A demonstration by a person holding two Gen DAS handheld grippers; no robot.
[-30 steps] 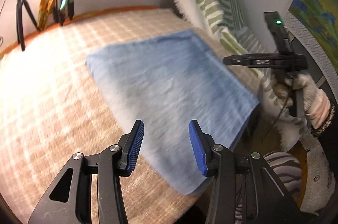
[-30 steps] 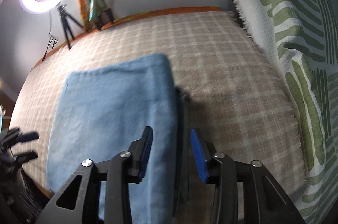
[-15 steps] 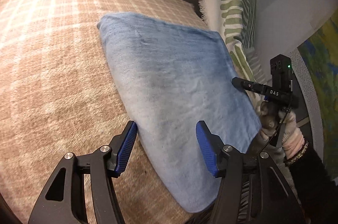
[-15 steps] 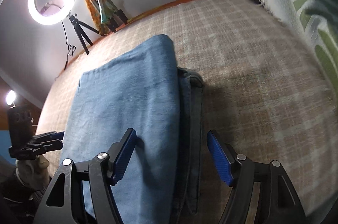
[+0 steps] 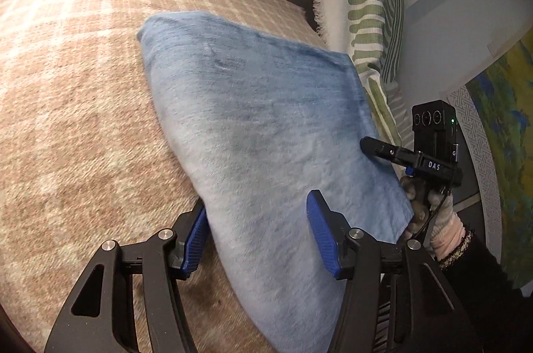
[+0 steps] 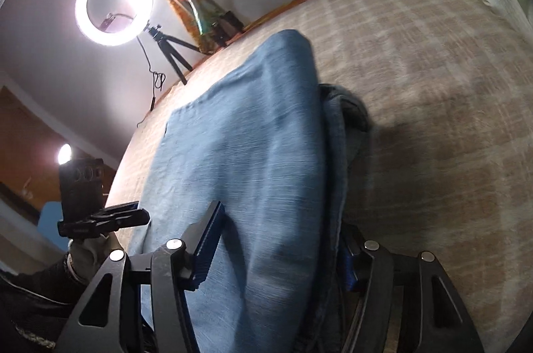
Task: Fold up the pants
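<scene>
The folded blue denim pants [image 5: 266,133] lie on a tan plaid bedspread [image 5: 73,106]; they also show in the right wrist view [image 6: 253,160]. My left gripper [image 5: 260,236] is open, its jaws astride the near left edge of the pants, one pad under the edge. My right gripper [image 6: 276,249] is open and straddles the right folded edge of the pants, its right finger partly hidden behind the denim. The right gripper also shows in the left wrist view [image 5: 369,146], at the pants' right edge. The left gripper shows in the right wrist view [image 6: 133,213].
A green-and-white patterned throw [image 5: 369,13] hangs at the right of the bed. A ring light on a tripod [image 6: 113,10] and a figurine [image 6: 190,10] stand beyond the far edge. The bed's front edge runs just under both grippers.
Both grippers have moved down and forward onto the near edges of the pants. The jaws of both have opened wider around the cloth.
</scene>
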